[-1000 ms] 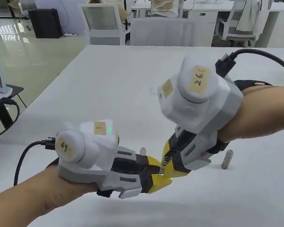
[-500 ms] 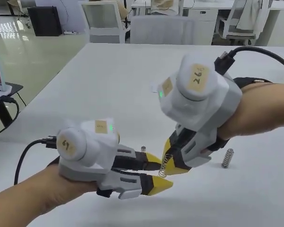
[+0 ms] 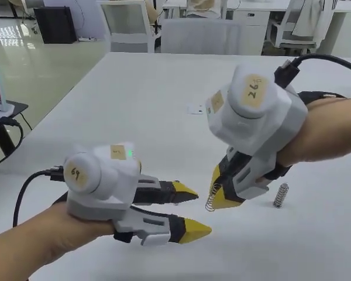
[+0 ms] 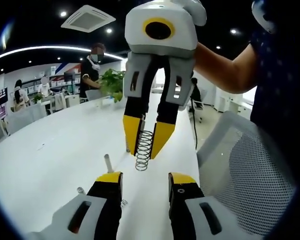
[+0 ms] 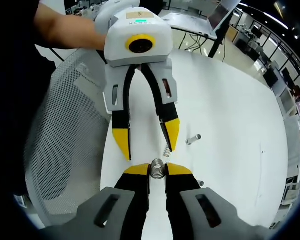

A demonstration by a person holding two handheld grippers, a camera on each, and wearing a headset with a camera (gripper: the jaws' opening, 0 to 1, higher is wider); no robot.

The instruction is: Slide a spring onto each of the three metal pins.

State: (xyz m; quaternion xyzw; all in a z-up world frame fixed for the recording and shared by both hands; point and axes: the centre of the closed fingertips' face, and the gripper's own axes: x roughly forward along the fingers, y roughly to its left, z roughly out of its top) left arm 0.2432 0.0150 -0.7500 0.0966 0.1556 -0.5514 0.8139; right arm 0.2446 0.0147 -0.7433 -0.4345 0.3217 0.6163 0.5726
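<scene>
We list one spring (image 3: 211,201), hanging nearly upright above the bench (image 3: 134,105), pinched at its top by our closed right tongs (image 3: 220,197), our left tongs (image 3: 200,212) wide apart and empty, and an upright pin (image 4: 108,163) standing just left and far of the spring.

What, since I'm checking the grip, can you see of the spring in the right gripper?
The spring is a slim coil of bare silvery wire, open-wound. The yellow tips of the right gripper pinch its upper turns; the rest hangs out below them, roughly upright, above the white table. Nothing else touches it.
</scene>
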